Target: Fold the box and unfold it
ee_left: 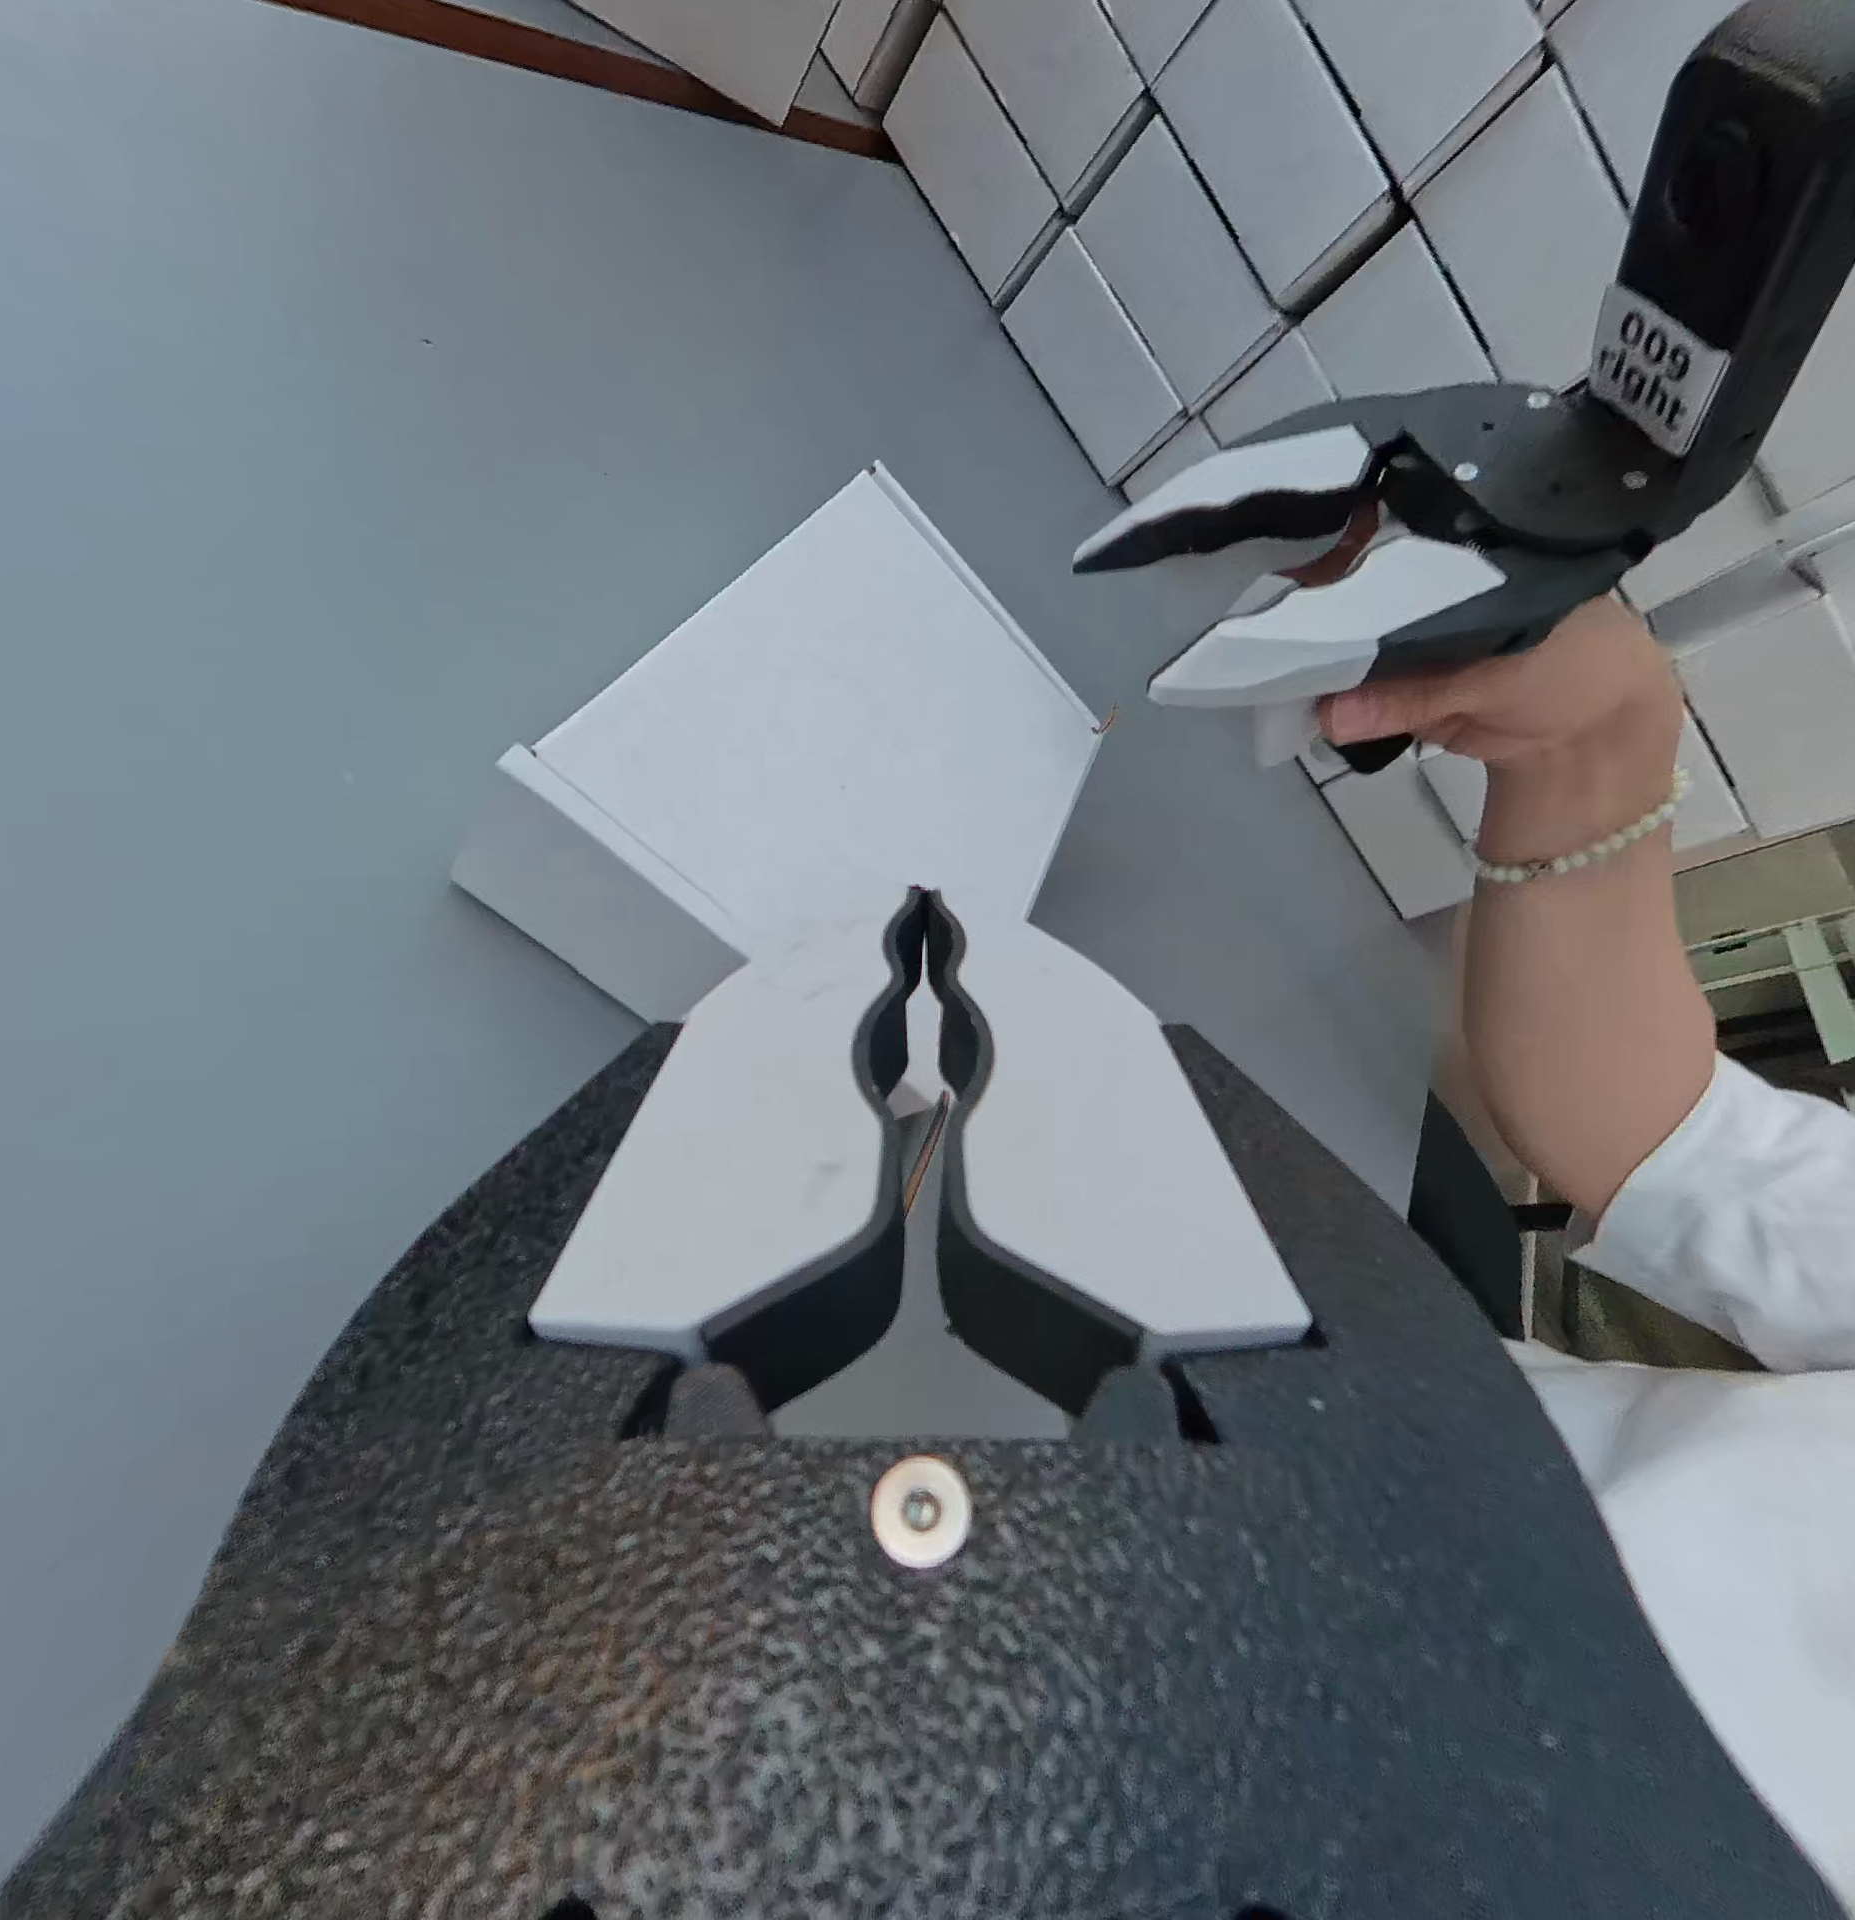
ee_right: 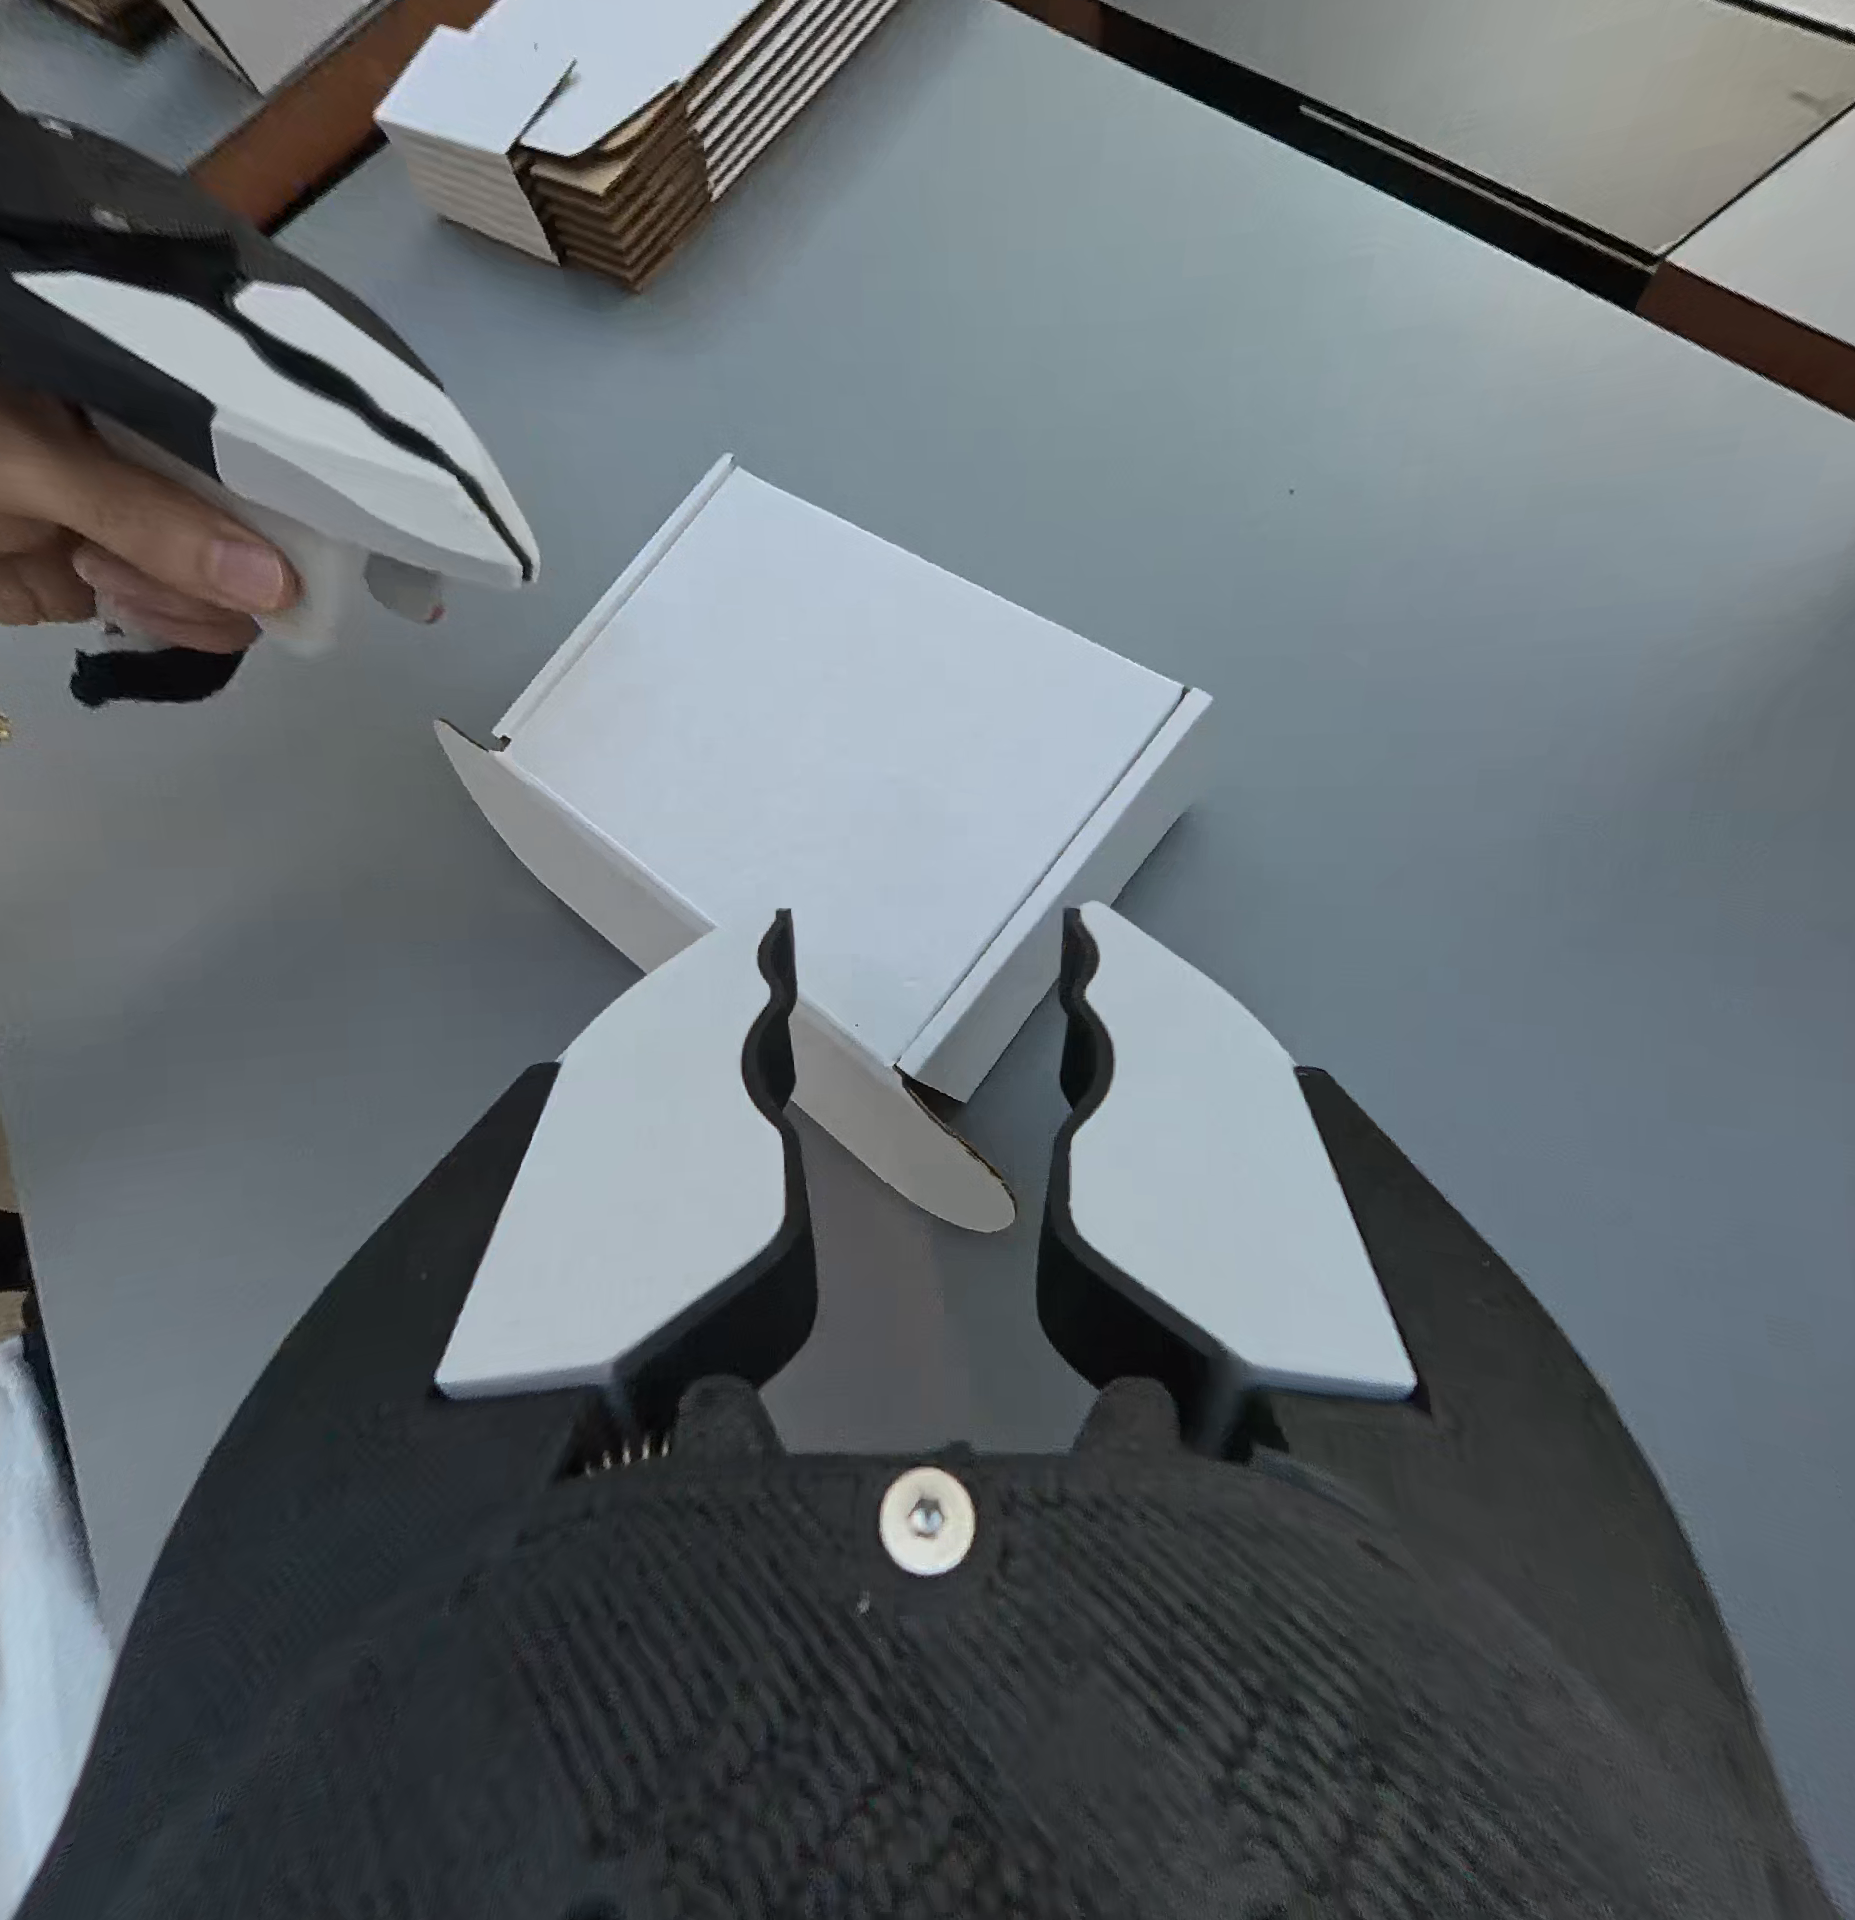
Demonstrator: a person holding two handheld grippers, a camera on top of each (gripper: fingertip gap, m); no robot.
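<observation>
A white cardboard box (ee_right: 829, 769) is seen lying flat on the grey table (ee_right: 1422, 623), lid down, turned cornerwise to both cameras. One rounded flap (ee_right: 933, 1164) is left splayed out along its near side and is not tucked in; the fold is judged complete except for that flap, or the unfolding is about to start there.

The right gripper (ee_right: 928, 925) is held just above the near corner of the box, jaws parted wide and empty. That corner and the loose flap sit between the fingers, so the gripper appears placed to take the flap. No contact can be confirmed.

The left gripper (ee_left: 923, 904) is held over the box's other side with its tips pressed together. A thin brown sliver shows deep between its fingers; whether that is cardboard or part of the tool cannot be told. Nothing is pinched at the tips.

What each view adds:
- The right wrist view shows the loose flap, the left gripper (ee_right: 507, 540) raised clear of the box at the left, and a stack of flat box blanks (ee_right: 590, 156) at the far left of the table.
- The left wrist view hides that flap behind its own fingers, but shows the right gripper (ee_left: 1120, 613) from the side, clearly raised above the table, and a wall of stacked white boxes (ee_left: 1266, 208) at the far right.
</observation>
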